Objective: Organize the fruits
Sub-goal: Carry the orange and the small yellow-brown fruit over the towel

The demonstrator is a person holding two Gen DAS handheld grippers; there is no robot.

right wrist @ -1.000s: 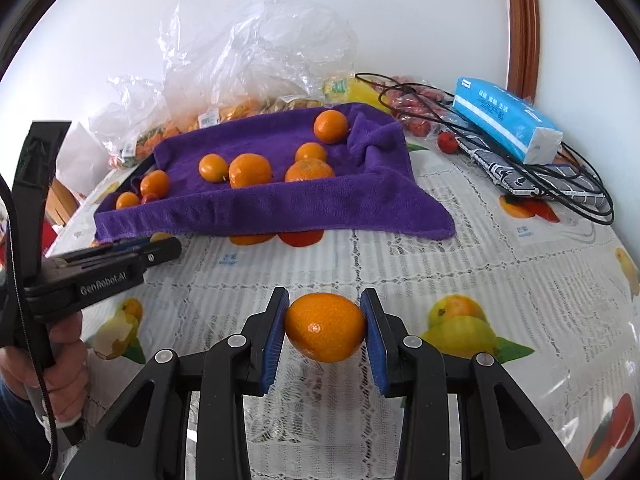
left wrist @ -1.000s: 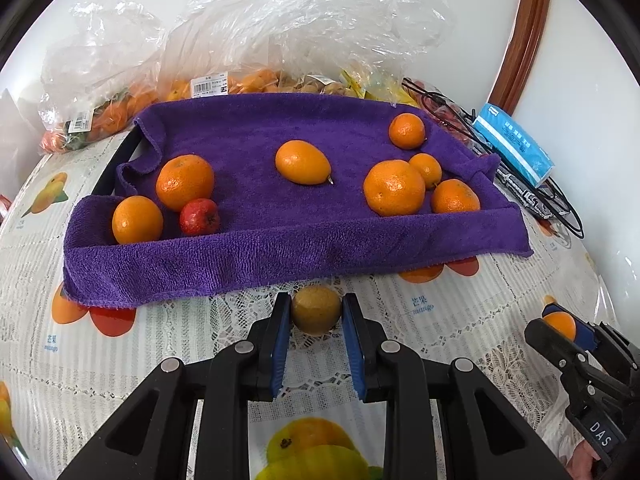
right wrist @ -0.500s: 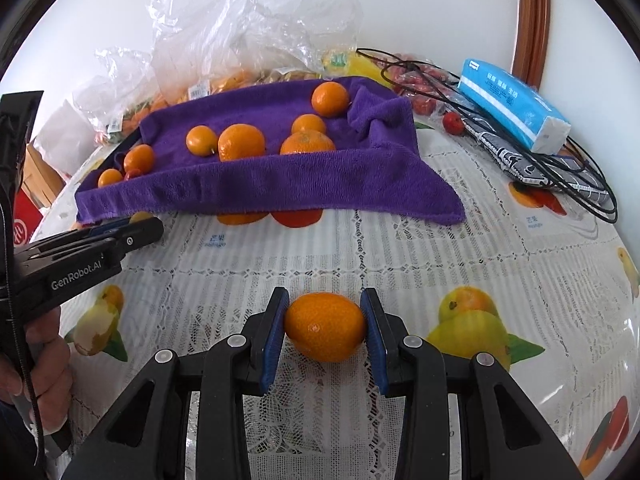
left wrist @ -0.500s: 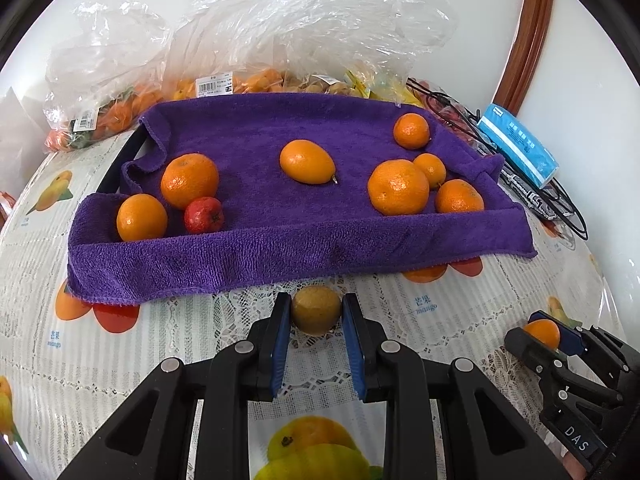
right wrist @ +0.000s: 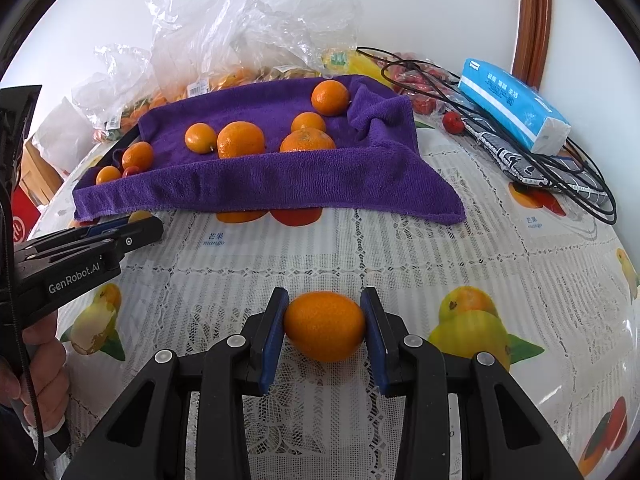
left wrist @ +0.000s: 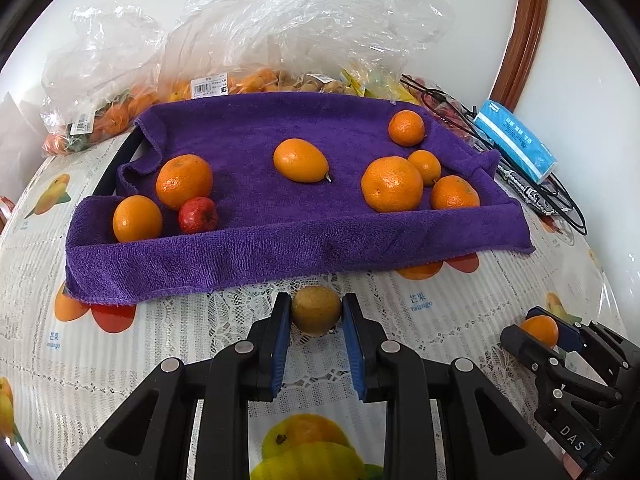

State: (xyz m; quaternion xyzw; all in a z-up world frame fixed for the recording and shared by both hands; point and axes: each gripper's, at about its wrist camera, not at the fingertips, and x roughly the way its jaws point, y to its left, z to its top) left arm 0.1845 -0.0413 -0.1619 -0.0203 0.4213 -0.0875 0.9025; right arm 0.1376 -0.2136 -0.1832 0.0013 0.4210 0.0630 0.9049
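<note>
My left gripper (left wrist: pixel 316 312) is shut on a small brownish-green round fruit (left wrist: pixel 316 310), just in front of the purple towel (left wrist: pixel 280 248). My right gripper (right wrist: pixel 324 326) is shut on an orange kumquat-like fruit (right wrist: pixel 325 325) over the lace tablecloth. That same orange fruit (left wrist: pixel 540 330) shows at the lower right of the left wrist view, between the right gripper's fingers. On the towel lie several oranges, among them a large one (left wrist: pixel 392 189), an oval one (left wrist: pixel 300 160) and a small red fruit (left wrist: pixel 198 215). In the right wrist view the left gripper (right wrist: pixel 132 236) reaches in from the left, held by a hand (right wrist: pixel 40 368).
Clear plastic bags of fruit (left wrist: pixel 224 80) are piled behind the towel. A blue tissue pack (right wrist: pixel 514 110), black cables (right wrist: pixel 560 168) and a small red fruit (right wrist: pixel 453 122) lie at the right. The fruit-print tablecloth (right wrist: pixel 400 264) spreads between the towel and both grippers.
The right gripper has shifted slightly, sinking lower in the left wrist view, with its orange fruit still held. The left gripper has stayed put with its fruit.
</note>
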